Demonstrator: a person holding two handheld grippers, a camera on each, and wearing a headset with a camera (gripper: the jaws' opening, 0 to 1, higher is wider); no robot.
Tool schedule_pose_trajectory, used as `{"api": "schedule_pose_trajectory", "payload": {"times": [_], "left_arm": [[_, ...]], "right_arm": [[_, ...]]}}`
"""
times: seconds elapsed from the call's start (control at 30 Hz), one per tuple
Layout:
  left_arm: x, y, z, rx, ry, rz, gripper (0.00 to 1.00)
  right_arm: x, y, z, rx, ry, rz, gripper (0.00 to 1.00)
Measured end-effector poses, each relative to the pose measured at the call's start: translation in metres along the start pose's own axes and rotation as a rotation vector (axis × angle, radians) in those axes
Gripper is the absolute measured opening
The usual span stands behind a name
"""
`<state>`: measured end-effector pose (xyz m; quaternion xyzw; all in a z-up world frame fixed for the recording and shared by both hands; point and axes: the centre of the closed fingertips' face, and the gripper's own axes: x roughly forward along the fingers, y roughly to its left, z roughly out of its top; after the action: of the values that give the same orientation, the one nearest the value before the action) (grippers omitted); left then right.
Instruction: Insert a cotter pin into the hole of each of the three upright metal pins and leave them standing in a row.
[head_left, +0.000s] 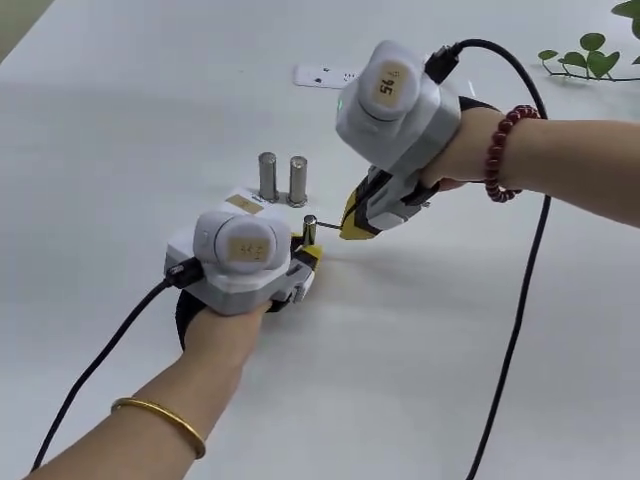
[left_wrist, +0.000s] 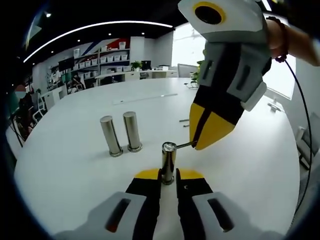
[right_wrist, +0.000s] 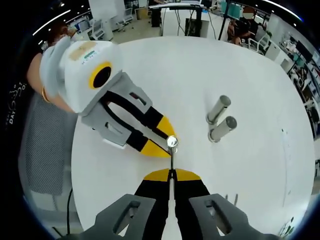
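Observation:
Three metal pins stand upright on the white table. My left gripper (left_wrist: 168, 176) is shut on the nearest metal pin (left_wrist: 168, 161), seen also as the held pin (head_left: 310, 230) and the held pin (right_wrist: 172, 142). My right gripper (right_wrist: 171, 174) is shut on a thin cotter pin (right_wrist: 171, 159). The cotter pin (left_wrist: 184, 145) reaches the top of the held pin from the right, and the right gripper (head_left: 347, 231) sits just beside that pin. The other two pins (head_left: 283, 179) stand close together behind; these two pins (left_wrist: 121, 133) show no cotter pin.
A white power strip (head_left: 327, 75) lies at the far side of the table. Green plant leaves (head_left: 590, 57) sit at the far right corner. Black cables (head_left: 520, 300) trail from both grippers across the table. A small tan label (head_left: 244, 204) lies near the left gripper.

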<state>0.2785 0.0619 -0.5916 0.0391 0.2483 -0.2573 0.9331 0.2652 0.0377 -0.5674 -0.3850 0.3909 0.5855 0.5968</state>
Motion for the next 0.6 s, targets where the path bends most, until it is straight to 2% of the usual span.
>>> {"api": "schedule_pose_trajectory", "payload": {"times": [0.37, 0.43, 0.6], "left_arm": [[0.002, 0.002, -0.007, 0.039, 0.02, 0.012, 0.06], [0.002, 0.001, -0.008, 0.067, 0.027, 0.019, 0.06], [0.003, 0.002, -0.009, 0.054, 0.031, 0.023, 0.06]], "right_arm": [[0.0, 0.0, 0.004, -0.012, 0.0, -0.002, 0.0], [0.0, 0.0, 0.007, -0.016, 0.001, -0.002, 0.0], [0.0, -0.001, 0.012, -0.034, 0.002, -0.01, 0.0]]}}
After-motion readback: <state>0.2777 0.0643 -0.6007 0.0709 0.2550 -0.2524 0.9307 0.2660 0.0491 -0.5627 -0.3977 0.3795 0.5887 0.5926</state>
